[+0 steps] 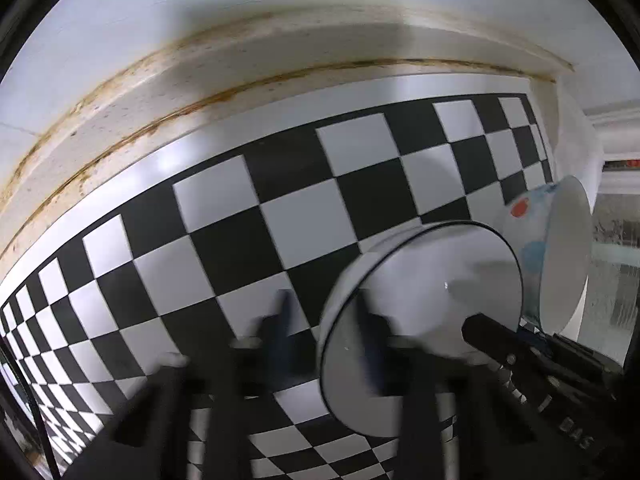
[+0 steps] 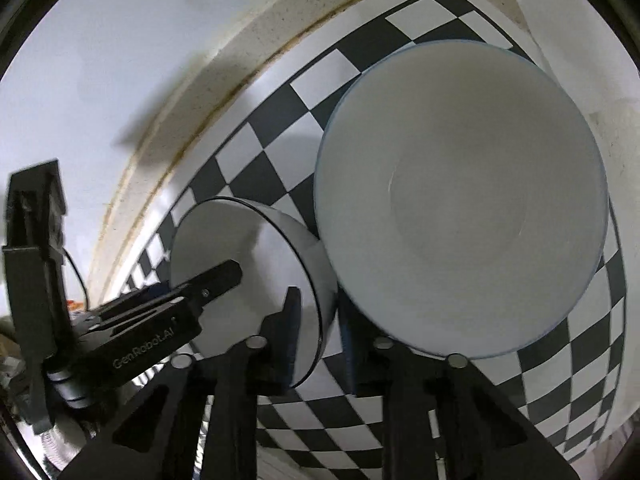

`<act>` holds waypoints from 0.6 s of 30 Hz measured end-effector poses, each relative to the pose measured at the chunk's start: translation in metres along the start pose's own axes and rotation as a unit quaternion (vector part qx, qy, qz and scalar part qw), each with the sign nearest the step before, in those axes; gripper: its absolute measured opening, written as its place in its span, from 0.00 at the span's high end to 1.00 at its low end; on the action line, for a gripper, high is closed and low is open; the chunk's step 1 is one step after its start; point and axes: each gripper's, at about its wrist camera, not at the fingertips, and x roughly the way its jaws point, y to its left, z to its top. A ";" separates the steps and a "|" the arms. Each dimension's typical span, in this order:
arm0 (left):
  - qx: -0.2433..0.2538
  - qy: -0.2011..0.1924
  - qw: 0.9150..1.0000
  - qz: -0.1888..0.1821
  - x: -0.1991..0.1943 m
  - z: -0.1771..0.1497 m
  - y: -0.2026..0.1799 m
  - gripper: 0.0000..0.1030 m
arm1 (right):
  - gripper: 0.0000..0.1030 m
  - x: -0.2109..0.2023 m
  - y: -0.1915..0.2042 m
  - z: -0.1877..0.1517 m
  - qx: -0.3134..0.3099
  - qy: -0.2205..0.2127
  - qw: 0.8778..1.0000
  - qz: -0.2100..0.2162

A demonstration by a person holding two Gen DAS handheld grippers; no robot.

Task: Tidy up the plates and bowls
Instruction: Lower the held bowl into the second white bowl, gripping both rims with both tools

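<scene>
Glossy checkered mat (image 1: 248,216), smooth glazed white bowls (image 2: 460,200), rough stained ledge (image 1: 120,92), matt black plastic fingers (image 2: 292,312).

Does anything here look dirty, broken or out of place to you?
Yes: brown stain lines run along the seams of the ledge behind the checkered mat. Also unusual: the left gripper and the right gripper both straddle the rim of the same black-rimmed bowl, from opposite sides. Nothing looks spilled or cracked.
</scene>
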 end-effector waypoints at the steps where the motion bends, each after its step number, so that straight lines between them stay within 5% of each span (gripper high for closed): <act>1: 0.004 -0.001 1.000 0.005 0.000 -0.002 -0.002 0.89 | 0.91 0.000 0.002 0.000 -0.006 -0.003 1.000 -0.011; 18: 0.036 -0.042 0.998 0.010 -0.047 -0.069 -0.014 0.89 | 0.93 -0.030 0.006 -0.023 -0.055 -0.009 0.998 -0.020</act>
